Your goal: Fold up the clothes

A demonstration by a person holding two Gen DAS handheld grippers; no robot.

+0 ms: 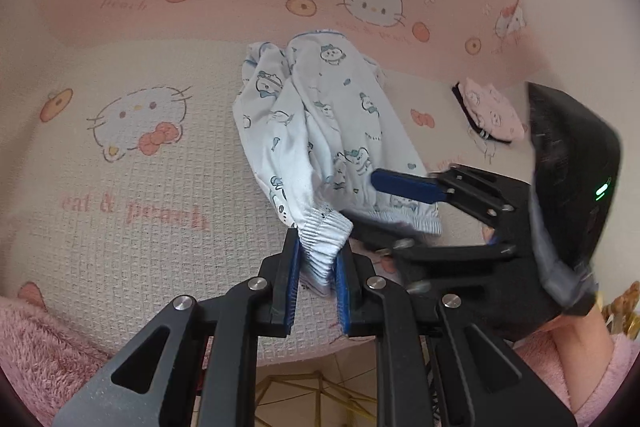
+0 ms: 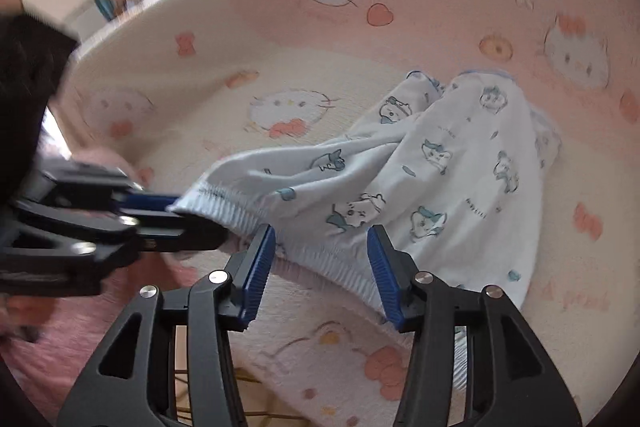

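A pair of small pale-blue shorts (image 1: 320, 131) printed with cartoon animals lies rumpled in the middle of a cream and pink blanket (image 1: 140, 187) patterned with cats, bows and peaches. The leg openings point toward the far side, where the pink band of the blanket begins, and the ribbed elastic waistband (image 1: 324, 235) faces the near edge. The left gripper (image 1: 318, 281) has its blue pads pinched together on the near left corner of that waistband, which bunches up between them. The right gripper (image 2: 322, 267) stands with its pads apart, one on each side of the waistband's right stretch; the cloth runs between them but neither pad presses on it. From the left, it shows as a blurred black frame with one blue finger (image 1: 404, 185) lying over the fabric. Farther to the right, a small folded pink garment (image 1: 492, 113) rests on the blanket, well apart from the shorts. A fluffy pink sleeve (image 1: 600, 379) shows at the near right edge.
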